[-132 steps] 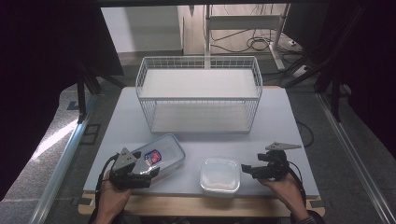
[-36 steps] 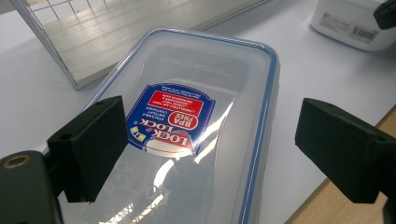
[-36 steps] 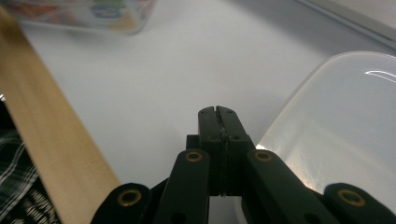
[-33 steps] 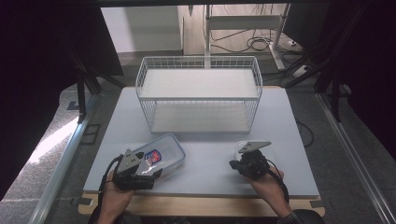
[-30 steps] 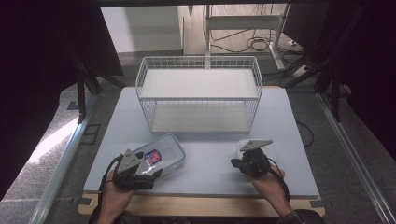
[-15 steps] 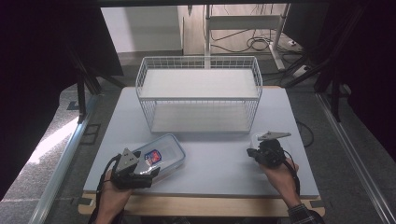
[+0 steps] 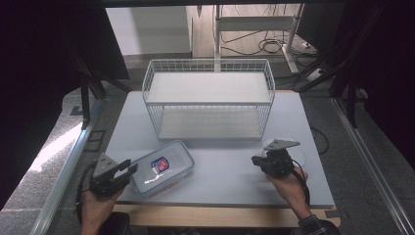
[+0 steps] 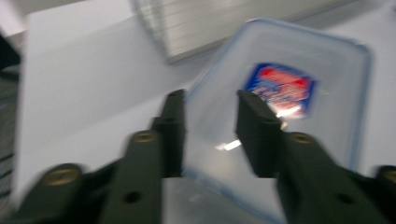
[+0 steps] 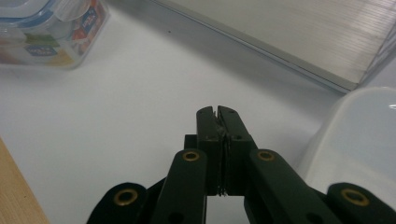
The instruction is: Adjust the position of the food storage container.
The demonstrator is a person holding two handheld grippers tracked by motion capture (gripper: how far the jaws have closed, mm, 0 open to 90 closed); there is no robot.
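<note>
the left gripper (image 8: pixel 209 121) has just been closing, jaws now straddling the near rim of the container (image 8: pixel 299 107); whether the pads bite is unclear. meanwhile the right gripper (image 9: pixel 218 112) sits pinched together on nothing, so lifting looks next.

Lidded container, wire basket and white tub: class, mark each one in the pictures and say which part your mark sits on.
Lidded container (image 7: pixel 164 167): high view, on the red and blue label of its lid.
Wire basket (image 7: pixel 207 103): high view, on its front top rim.
White tub (image 9: pixel 359 140): right gripper view, on its rounded near side.
</note>
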